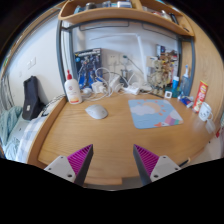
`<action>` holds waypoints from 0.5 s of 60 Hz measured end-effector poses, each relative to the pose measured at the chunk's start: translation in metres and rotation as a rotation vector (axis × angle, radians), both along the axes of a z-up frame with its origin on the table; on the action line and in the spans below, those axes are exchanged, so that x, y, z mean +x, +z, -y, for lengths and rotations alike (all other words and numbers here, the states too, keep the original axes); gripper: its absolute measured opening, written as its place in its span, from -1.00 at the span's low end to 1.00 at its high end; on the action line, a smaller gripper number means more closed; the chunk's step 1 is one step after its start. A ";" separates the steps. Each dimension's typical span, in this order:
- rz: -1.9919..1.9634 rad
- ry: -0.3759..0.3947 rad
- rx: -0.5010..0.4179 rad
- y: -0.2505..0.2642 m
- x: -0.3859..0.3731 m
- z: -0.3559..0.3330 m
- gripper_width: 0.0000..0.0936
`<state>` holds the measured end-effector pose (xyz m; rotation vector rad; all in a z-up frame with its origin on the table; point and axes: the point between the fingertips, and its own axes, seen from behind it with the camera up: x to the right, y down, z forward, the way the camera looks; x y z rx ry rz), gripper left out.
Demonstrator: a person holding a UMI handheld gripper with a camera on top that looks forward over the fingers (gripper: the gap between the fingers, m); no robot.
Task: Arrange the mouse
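Observation:
A grey-white mouse (96, 112) lies on the wooden desk (110, 140), left of centre and well beyond my fingers. A light blue mouse pad (154, 113) with a pastel pattern lies to its right, apart from it. My gripper (113, 163) hovers over the near part of the desk. Its two fingers with magenta pads (77, 160) stand wide apart with only bare wood between them. Nothing is held.
At the back of the desk stand a white bottle with a red cap (72, 90), a picture box (87, 66), cables and small figures (160, 72). A black object (32, 98) stands at the left edge. A shelf (120, 14) hangs above. A red box (201, 95) stands at the right.

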<state>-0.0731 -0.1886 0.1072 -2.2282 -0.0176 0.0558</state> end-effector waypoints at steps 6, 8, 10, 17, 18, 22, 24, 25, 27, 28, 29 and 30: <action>0.004 0.028 -0.024 0.002 -0.003 -0.024 0.72; 0.010 0.032 -0.028 0.003 -0.001 -0.034 0.71; 0.013 0.034 -0.037 0.007 0.000 -0.045 0.72; 0.041 0.037 -0.071 0.017 0.014 -0.073 0.70; 0.047 0.038 -0.074 0.020 0.016 -0.077 0.70; 0.068 0.040 -0.086 0.027 0.026 -0.094 0.70; 0.078 0.038 -0.091 0.030 0.032 -0.103 0.69; 0.085 0.037 -0.097 0.032 0.036 -0.106 0.69; 0.097 0.036 -0.111 0.034 0.044 -0.112 0.69; 0.103 0.035 -0.118 0.036 0.048 -0.114 0.69; 0.108 0.032 -0.125 0.038 0.052 -0.117 0.68; 0.113 0.029 -0.130 0.038 0.056 -0.119 0.68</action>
